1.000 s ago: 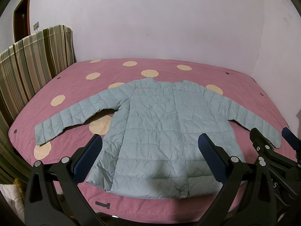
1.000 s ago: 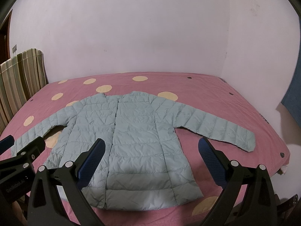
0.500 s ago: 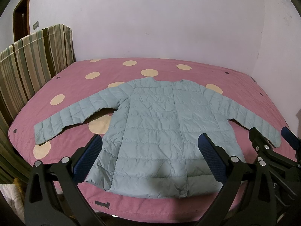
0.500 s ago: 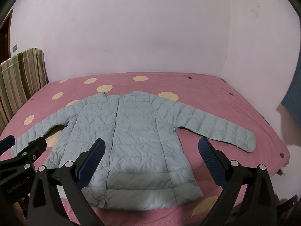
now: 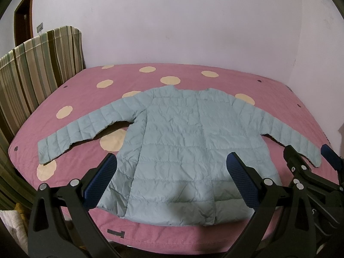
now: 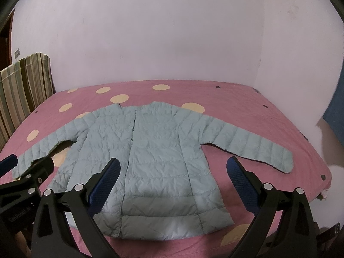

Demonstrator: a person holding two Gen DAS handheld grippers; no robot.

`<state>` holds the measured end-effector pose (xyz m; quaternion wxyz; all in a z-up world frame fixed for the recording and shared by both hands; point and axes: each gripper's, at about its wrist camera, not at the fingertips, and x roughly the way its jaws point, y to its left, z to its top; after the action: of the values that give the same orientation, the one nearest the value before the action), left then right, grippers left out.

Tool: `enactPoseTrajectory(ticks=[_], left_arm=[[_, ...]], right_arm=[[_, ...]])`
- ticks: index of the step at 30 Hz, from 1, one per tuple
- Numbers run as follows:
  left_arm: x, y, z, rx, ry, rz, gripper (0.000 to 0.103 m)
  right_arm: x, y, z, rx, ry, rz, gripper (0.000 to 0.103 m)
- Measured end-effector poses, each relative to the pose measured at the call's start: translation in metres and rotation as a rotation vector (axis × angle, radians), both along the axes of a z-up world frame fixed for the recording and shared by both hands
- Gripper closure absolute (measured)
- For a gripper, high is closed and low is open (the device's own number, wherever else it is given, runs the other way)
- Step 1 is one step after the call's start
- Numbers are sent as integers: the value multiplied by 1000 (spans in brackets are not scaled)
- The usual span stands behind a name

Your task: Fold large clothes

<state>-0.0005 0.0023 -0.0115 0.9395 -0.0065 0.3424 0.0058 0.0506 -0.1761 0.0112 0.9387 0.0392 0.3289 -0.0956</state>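
On the pink dotted bed, next to no change over the last second: pale blue quilted jacket spread flat, front up, sleeves out. At left, left gripper agape, empty, above the hem; at right, right gripper likewise. Folding not yet begun.

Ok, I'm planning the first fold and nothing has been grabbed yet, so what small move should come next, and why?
Probably lower the left gripper toward the cuff of the left-hand sleeve to fold it in. The pale blue jacket lies flat, front up, on the pink dotted bedspread, both sleeves spread wide. Both grippers, including the right gripper, hover open over the hem, holding nothing.
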Motion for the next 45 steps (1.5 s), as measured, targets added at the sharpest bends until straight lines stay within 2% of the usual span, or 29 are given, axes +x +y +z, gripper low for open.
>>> enactPoseTrajectory(ticks=[4, 8, 13, 19, 24, 26, 28, 31, 34, 38, 45], left_arm=[[2, 0, -8, 4, 18, 3, 2], [21, 6, -19, -3, 51, 26, 2], [48, 40, -42, -30, 79, 106, 2], [91, 106, -87, -41, 176, 249, 2], [117, 167, -124, -93, 202, 401, 2], [123, 188, -137, -123, 214, 445, 2], [125, 205, -149, -157, 229, 474, 2], [125, 228, -164, -193, 252, 521, 2], [121, 241, -174, -170, 260, 551, 2], [121, 243, -180, -97, 252, 562, 2], [128, 242, -184, -84, 253, 569, 2]], right_arm=[[6, 5, -5, 7, 12, 1, 5], [12, -7, -13, 42, 27, -9, 5], [25, -32, -38, 78, 40, -65, 5], [41, -107, -77, 196, 65, -215, 5], [48, -187, -108, 283, 94, -358, 5], [39, -226, -119, 334, 65, -445, 8], [36, -247, -125, 353, 74, -497, 30], [19, -293, -142, 445, 81, -597, 33], [-4, -324, -157, 574, 57, -675, 33], [-21, -333, -178, 696, 42, -707, 33], [-29, -348, -199, 780, -38, -757, 33]])
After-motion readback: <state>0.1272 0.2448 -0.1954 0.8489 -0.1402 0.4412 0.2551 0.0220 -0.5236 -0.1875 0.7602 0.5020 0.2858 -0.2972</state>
